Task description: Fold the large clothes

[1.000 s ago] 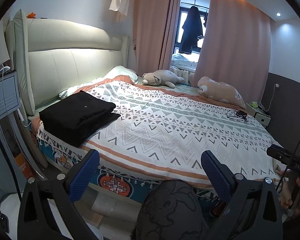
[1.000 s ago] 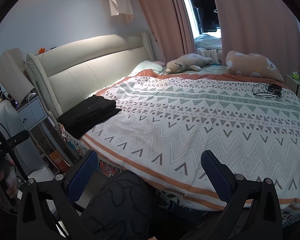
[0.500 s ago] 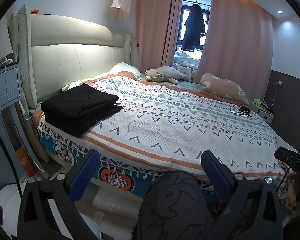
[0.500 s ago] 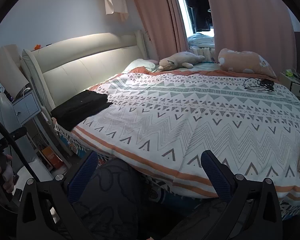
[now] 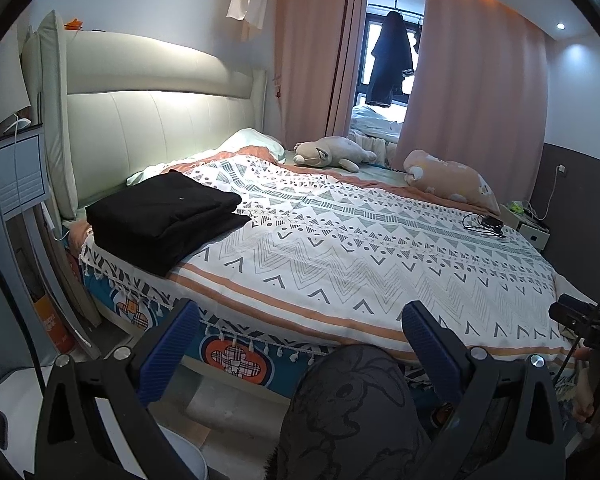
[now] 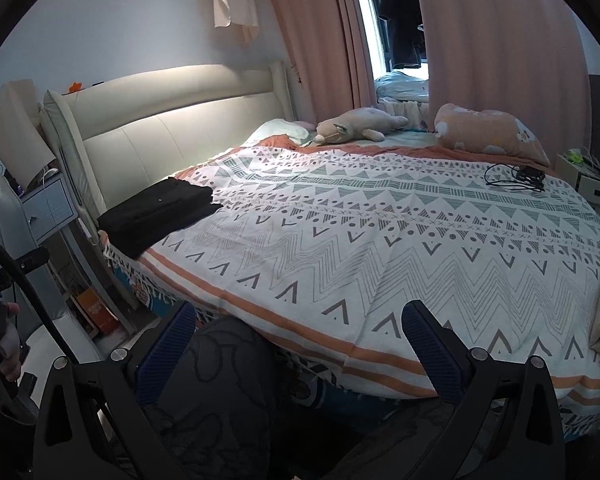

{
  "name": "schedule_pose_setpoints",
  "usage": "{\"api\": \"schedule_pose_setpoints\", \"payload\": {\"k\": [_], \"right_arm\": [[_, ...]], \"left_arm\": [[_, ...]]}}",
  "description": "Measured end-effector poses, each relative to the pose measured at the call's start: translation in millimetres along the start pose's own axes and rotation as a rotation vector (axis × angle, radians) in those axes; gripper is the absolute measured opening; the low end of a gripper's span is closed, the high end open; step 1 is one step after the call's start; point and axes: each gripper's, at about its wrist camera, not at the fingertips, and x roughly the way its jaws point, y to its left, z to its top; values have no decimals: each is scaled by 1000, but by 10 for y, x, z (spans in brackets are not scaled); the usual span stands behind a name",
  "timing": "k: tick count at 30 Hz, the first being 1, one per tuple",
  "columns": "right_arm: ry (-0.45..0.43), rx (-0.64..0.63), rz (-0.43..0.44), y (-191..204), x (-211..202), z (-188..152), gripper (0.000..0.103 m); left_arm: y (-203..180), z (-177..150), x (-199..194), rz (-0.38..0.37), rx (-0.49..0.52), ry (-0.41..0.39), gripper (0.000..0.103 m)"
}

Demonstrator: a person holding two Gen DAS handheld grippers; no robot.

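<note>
Folded black clothes (image 5: pixel 164 220) at ten o'clock on bed (image 5: pixel 340 248); left gripper (image 5: pixel 300 344) and right gripper (image 6: pixel 300 340) spread, empty. Step: between garments; next needs fetching one.

Patterned bed (image 5: pixel 380 248), padded headboard (image 5: pixel 160 128), pink curtains (image 5: pixel 476 80)

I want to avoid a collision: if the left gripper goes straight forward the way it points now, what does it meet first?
Probably the patterned bedspread at the bed's near edge. The left gripper is open and empty, and the folded black clothes lie off to its left. Depth is uncertain.

Rt tongs (image 6: pixel 300 354) open, black folded clothes (image 6: pixel 160 214) on bed (image 6: pixel 380 248)
</note>
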Motion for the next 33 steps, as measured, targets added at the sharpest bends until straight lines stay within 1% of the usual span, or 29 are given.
{"api": "schedule_pose_setpoints", "payload": {"k": [6, 8, 14, 33], "right_arm": [[3, 9, 1, -59, 19, -26, 103], [4, 11, 2, -66, 21, -29, 103], [8, 13, -1, -72, 33, -40, 103], [18, 30, -5, -149, 39, -57, 103]], "left_arm": [[11, 5, -19, -1, -9, -4, 103], [8, 11, -28, 9, -9, -10, 103], [-14, 31, -51, 12, 3, -20, 103], [-4, 42, -35, 8, -9, -9, 103]]}}
